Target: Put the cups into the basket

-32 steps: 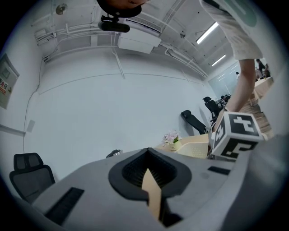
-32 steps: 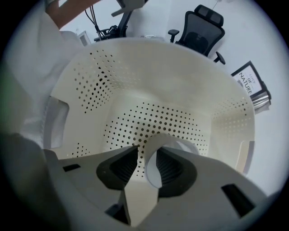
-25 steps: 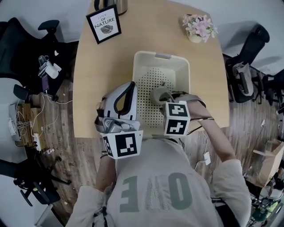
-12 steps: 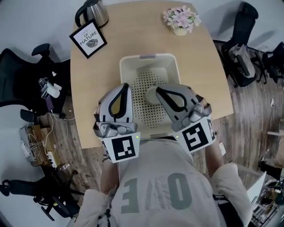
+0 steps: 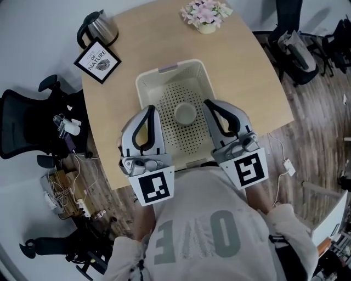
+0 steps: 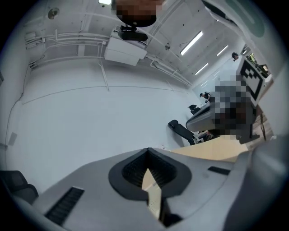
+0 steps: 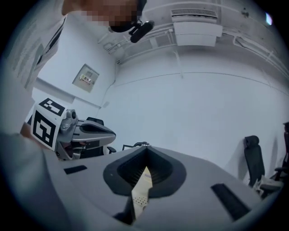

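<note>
One black-handled steel kettle and one black-framed printed sign are counted at the far left of the table. Nearer the person, two grey hand-held grippers are seen. The left gripper is held over the near left rim of the one cream perforated plastic basket, and its jaws are pressed together on nothing. One pale round cup is seen standing mouth up on the basket's floor, between the two grippers and touched by neither. The right gripper is held at the near right rim, its jaws likewise closed and empty. One pot of pink flowers is placed at the far edge. A second ago the right gripper was reached into the basket at the cup with its jaws spread wide; it is now drawn back. The surface is a light wooden table, set on a wood-plank floor. Black office chairs are found at both sides.
</note>
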